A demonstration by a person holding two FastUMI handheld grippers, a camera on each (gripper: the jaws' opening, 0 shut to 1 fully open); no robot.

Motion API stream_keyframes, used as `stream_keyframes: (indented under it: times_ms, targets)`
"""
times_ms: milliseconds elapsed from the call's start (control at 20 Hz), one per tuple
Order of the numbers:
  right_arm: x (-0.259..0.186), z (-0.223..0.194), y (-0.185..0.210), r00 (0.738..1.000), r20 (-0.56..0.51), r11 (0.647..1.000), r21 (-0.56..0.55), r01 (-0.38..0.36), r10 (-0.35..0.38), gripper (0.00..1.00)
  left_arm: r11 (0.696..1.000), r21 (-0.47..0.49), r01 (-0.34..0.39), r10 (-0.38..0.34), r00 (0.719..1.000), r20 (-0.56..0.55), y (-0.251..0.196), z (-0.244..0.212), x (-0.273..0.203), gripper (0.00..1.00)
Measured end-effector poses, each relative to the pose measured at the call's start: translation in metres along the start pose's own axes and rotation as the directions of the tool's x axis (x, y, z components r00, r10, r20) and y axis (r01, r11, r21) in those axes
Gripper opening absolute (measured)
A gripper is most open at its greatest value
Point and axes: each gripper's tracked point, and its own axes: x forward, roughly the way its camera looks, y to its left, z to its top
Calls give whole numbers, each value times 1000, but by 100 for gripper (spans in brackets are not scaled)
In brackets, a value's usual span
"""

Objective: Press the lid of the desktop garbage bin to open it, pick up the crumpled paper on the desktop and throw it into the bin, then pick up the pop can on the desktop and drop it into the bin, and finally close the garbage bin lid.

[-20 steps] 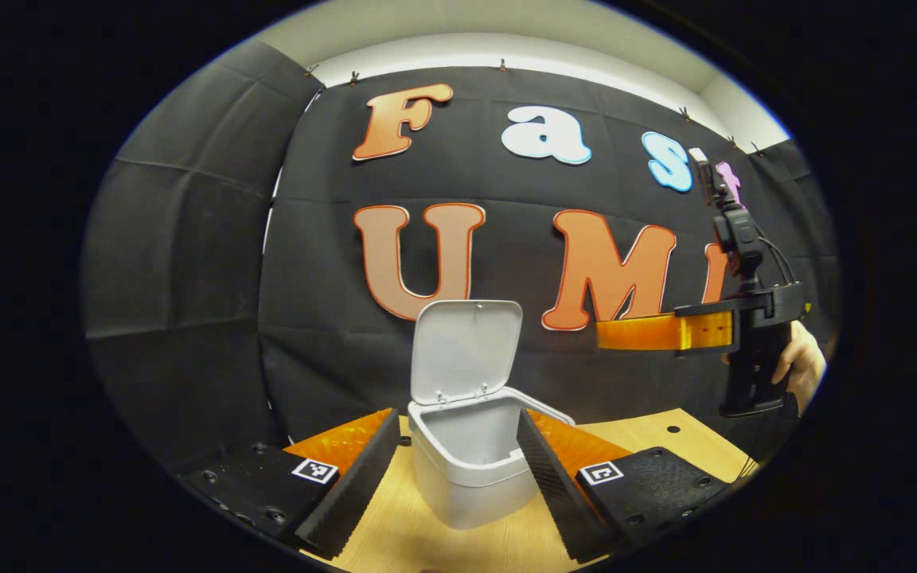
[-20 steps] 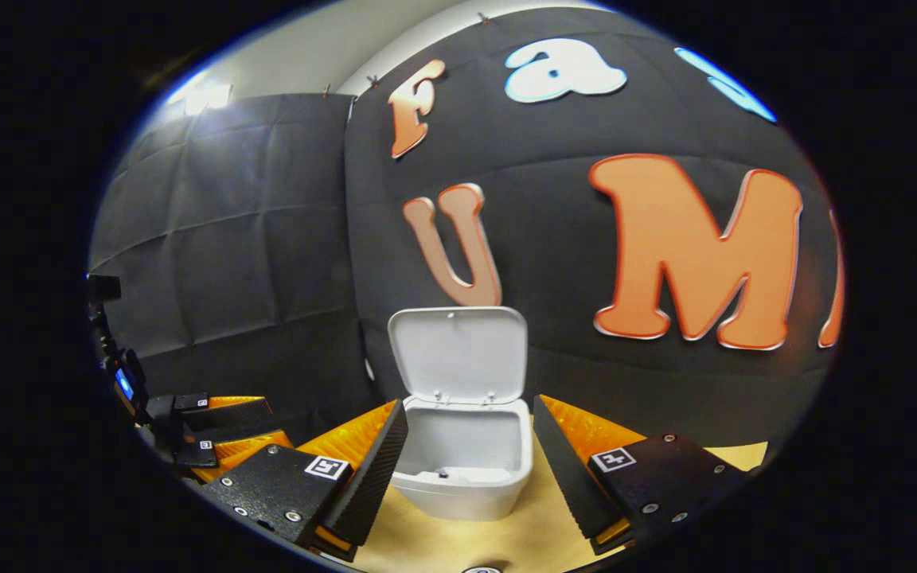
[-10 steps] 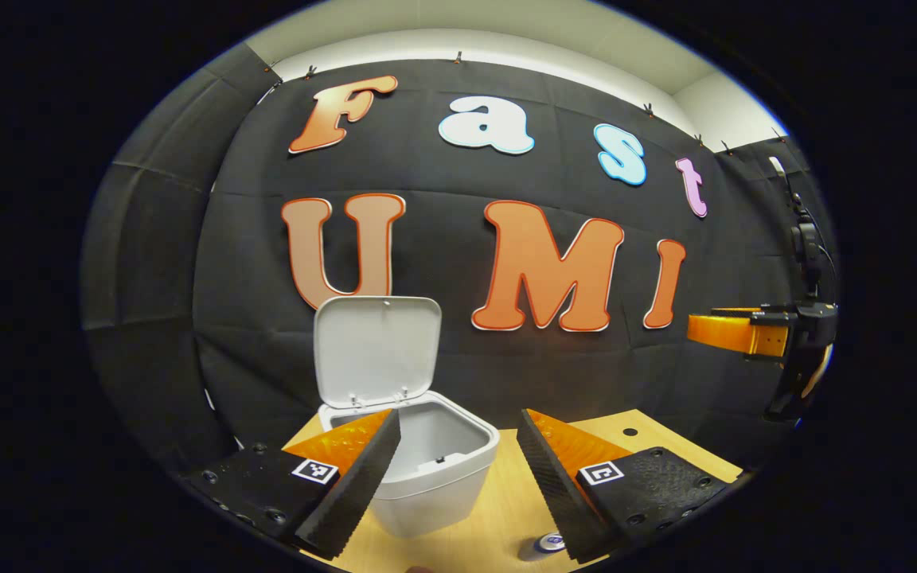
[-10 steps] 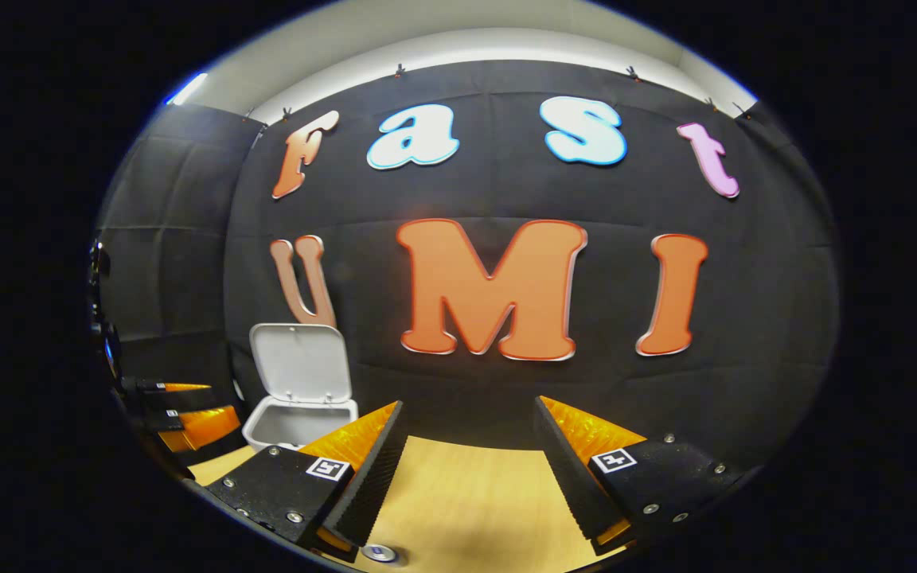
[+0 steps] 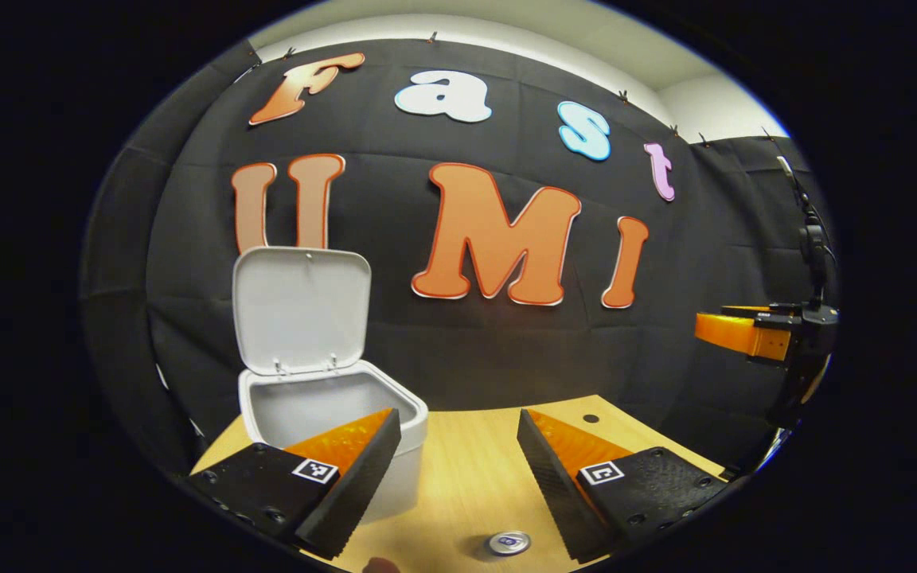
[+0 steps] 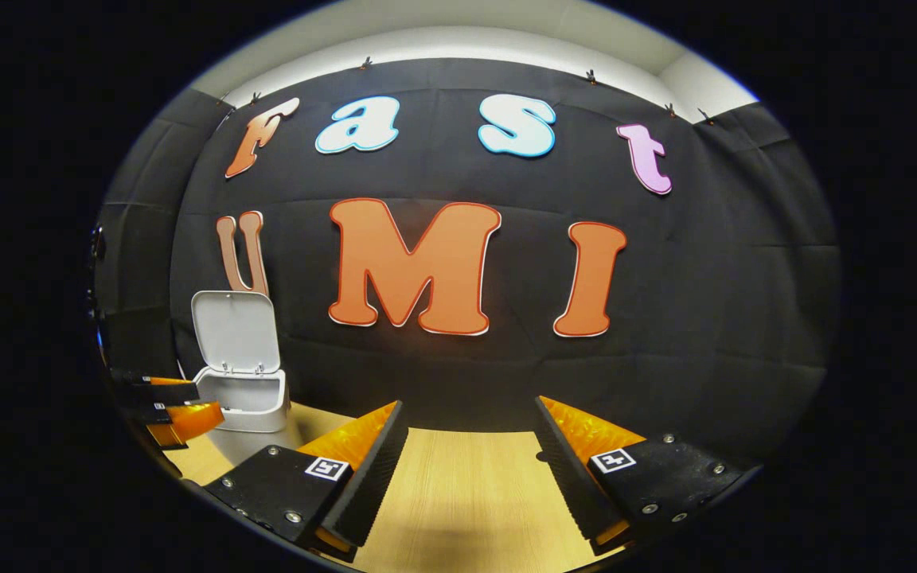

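Observation:
The white desktop bin (image 5: 323, 414) stands on the wooden table with its lid (image 5: 301, 309) raised upright. My left gripper (image 5: 458, 469) hangs open above the table just right of the bin, nothing between its fingers. Below it, the silver top of the pop can (image 5: 509, 543) shows near the front edge. In the right gripper view the bin (image 6: 245, 395) sits far to the left, lid (image 6: 236, 330) up. My right gripper (image 6: 468, 469) is open over bare table, empty. The left gripper (image 6: 168, 404) appears beside the bin there. The right gripper (image 5: 761, 334) shows at the far right in the left gripper view.
The wooden table (image 5: 474, 454) runs back to the black cloth wall. A small dark hole (image 5: 590, 418) marks the table near its back edge. The table (image 6: 458, 493) extends beneath my right gripper.
Both views have swung to the right, so the bin slid from centre to the left. The can top came into the left gripper view and left the right gripper view. Both grippers stayed open.

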Motion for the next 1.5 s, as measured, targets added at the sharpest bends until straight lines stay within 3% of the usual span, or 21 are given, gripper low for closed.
stream_keyframes:
  times_ms: [350, 550, 750, 900, 1200, 1400, 1450, 1500]
  targets:
    - [-1, -19, -16, 999, -34, 1000, 9, 17, -16, 94, 994, 23, 103, -98, 979, -178, -44, -108, 11, 94]
    - [-1, -28, -33, 998, -37, 998, 15, 59, -58, 94, 991, 25, 130, -115, 942, -315, -53, -178, 11, 94]
    - [-1, -39, -44, 995, -59, 996, 23, 81, -80, 94, 986, 7, 165, -148, 907, -395, -59, -217, 14, 95]
    - [-1, -46, -49, 993, -77, 995, 32, 93, -90, 94, 989, 5, 148, -131, 888, -440, -55, -240, 20, 94]
    - [0, -52, -60, 989, -100, 992, 57, 115, -109, 94, 988, 38, 151, -102, 813, -573, -48, -292, 21, 97]
    - [0, -60, -65, 986, -120, 990, 63, 127, -119, 94, 991, 71, 112, -41, 772, -635, -45, -322, 22, 97]
    - [0, -61, -66, 985, -125, 990, 62, 128, -119, 94, 990, 84, 113, -37, 783, -620, -48, -319, 26, 96]
    - [0, -61, -66, 985, -127, 990, 62, 127, -119, 94, 990, 77, 115, -44, 788, -614, -52, -316, 25, 84]
